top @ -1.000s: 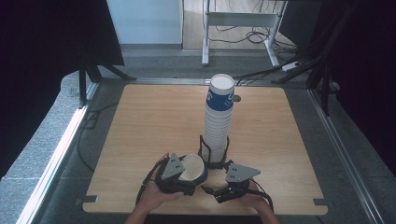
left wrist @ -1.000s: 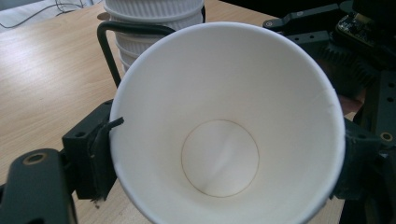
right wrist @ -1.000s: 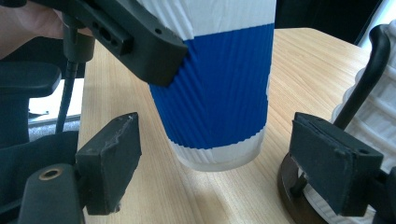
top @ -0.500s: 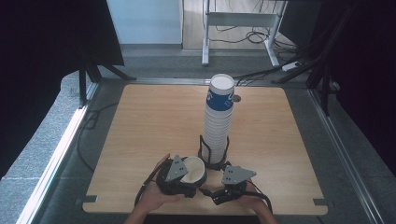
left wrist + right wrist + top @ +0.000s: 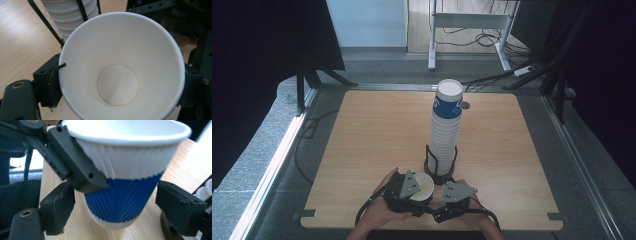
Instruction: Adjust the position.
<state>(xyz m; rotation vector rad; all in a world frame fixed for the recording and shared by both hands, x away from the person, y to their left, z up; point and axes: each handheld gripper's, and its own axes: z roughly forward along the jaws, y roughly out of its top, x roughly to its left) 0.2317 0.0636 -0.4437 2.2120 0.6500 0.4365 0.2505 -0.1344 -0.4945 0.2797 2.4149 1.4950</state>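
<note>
A paper cup (image 5: 424,185), white with a ribbed blue band (image 5: 125,197), is held upright just above the near table edge. My left gripper (image 5: 120,85) is shut on it, its pads (image 5: 51,85) pressing the wall just under the rim. One black jaw of the left gripper lies across the cup's upper left in the right gripper view. My right gripper (image 5: 118,207) stands open around the lower part of the cup, with a gap on each side. A hand holds each gripper, the left gripper (image 5: 414,195) and the right gripper (image 5: 437,200) close together.
A tall stack of the same cups (image 5: 445,130) stands in a black wire holder (image 5: 440,170) just behind the grippers, near the middle of the wooden table (image 5: 377,130). The stack's ribbed lower cups (image 5: 70,15) are close behind the held cup.
</note>
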